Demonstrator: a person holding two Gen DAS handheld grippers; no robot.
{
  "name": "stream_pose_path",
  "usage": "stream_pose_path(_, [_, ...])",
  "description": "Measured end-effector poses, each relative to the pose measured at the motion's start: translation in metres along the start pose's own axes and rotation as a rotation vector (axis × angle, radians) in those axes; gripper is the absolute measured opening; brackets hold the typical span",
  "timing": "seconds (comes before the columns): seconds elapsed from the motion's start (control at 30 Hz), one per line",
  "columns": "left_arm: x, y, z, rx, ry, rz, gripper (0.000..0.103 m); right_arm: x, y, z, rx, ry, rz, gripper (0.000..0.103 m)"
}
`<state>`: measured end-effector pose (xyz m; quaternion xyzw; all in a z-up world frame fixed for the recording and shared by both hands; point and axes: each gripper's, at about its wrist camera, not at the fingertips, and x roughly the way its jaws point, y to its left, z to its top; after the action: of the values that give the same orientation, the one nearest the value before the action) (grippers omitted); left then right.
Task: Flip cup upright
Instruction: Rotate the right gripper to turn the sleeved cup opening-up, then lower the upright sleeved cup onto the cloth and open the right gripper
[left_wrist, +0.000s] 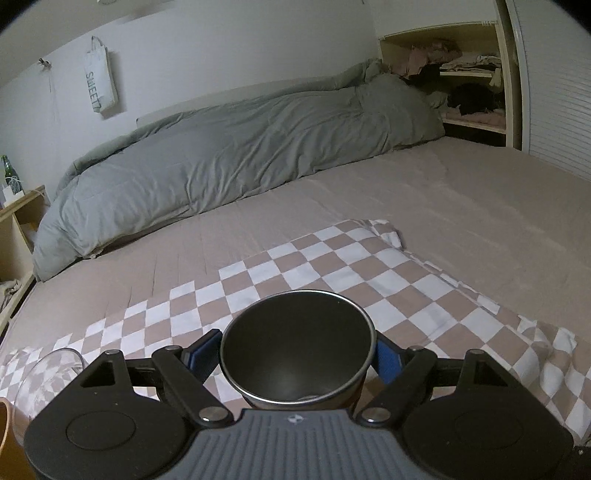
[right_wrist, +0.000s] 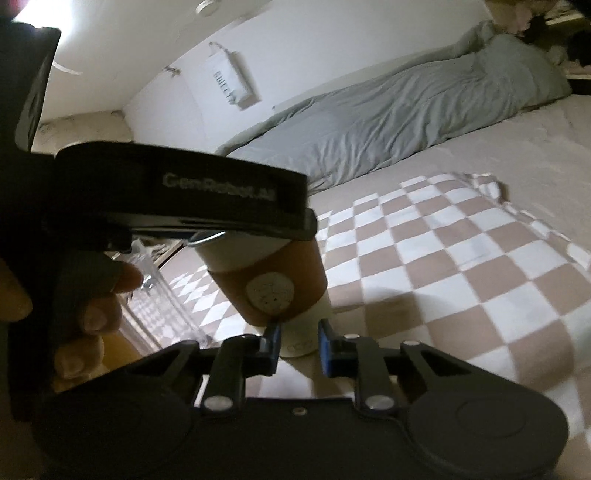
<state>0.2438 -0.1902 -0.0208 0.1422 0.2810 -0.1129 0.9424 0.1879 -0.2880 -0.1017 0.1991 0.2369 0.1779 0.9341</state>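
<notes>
My left gripper (left_wrist: 297, 354) is shut on a metal-lined cup (left_wrist: 295, 354), its open mouth up and toward the camera. In the right wrist view the same cup (right_wrist: 269, 277) is white with a brown sleeve and a round emblem, tilted slightly, its base on the checkered cloth (right_wrist: 461, 266). The left gripper's black body (right_wrist: 181, 192) sits over its rim. My right gripper (right_wrist: 298, 345) is partly open just in front of the cup's base, its blue-padded fingers (right_wrist: 325, 347) either side of it; I cannot tell if they touch.
A clear glass (left_wrist: 48, 373) lies at the left on the checkered cloth (left_wrist: 332, 258); it also shows in the right wrist view (right_wrist: 162, 299). A grey duvet (left_wrist: 229, 155) lies along the wall. A shelf with clothes (left_wrist: 469, 74) is at far right, a nightstand (left_wrist: 18, 210) at left.
</notes>
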Motion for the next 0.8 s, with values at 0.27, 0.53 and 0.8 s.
stream_pose_path(0.27, [-0.008,0.006,-0.003,0.023,-0.045,0.005,0.091,0.003,0.007,-0.001,-0.051,-0.004,-0.009,0.021])
stream_pose_path(0.53, [-0.054,0.026,-0.007,-0.017,-0.168,0.005,0.1,-0.022,0.006,0.006,0.003,-0.045,-0.05,0.027])
stream_pose_path(0.8, [-0.106,0.048,-0.031,-0.048,-0.262,-0.002,0.103,-0.055,0.024,0.012,-0.064,-0.124,-0.133,0.047])
